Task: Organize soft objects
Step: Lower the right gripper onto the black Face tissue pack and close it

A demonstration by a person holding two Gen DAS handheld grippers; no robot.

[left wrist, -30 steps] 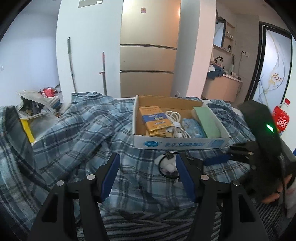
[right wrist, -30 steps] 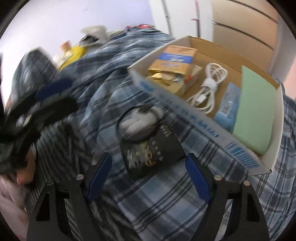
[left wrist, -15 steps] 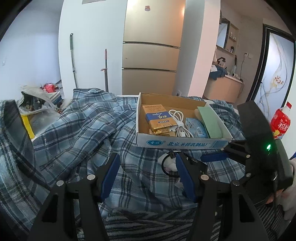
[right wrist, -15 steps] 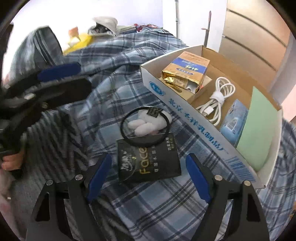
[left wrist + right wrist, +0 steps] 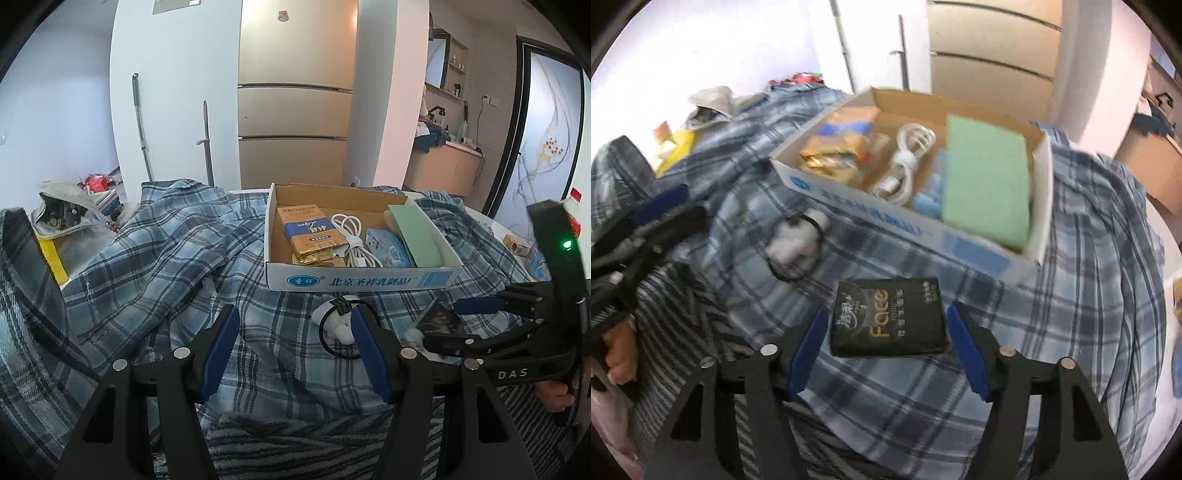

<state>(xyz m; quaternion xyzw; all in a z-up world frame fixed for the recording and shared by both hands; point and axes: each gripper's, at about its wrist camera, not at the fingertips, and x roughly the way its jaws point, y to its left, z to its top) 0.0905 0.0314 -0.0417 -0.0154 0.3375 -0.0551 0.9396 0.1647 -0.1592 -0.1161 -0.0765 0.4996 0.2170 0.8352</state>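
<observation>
A black tissue pack [image 5: 886,319] lies on the plaid blanket [image 5: 1089,258] in front of the cardboard box [image 5: 897,223]. My right gripper [image 5: 886,326] straddles it, jaws closing, with both blue pads at the pack's side edges. In the left wrist view the pack [image 5: 439,318] looks tipped up between the right gripper's [image 5: 452,321] fingers. A black hair band around white soft pieces [image 5: 337,326] rests beside my left gripper's right finger. My left gripper [image 5: 293,321] hangs open over the blanket with nothing in it.
The box [image 5: 362,282] holds a blue-and-gold packet, a white cable, a blue pack and a green sheet. A red bottle [image 5: 574,208] and a gold item [image 5: 515,243] sit at the right. Striped cloth [image 5: 295,450] covers the near edge. Clutter lies at the far left.
My right gripper has rolled and shifted onto the black tissue pack, and its jaws have narrowed around it. The left gripper has stayed where it was.
</observation>
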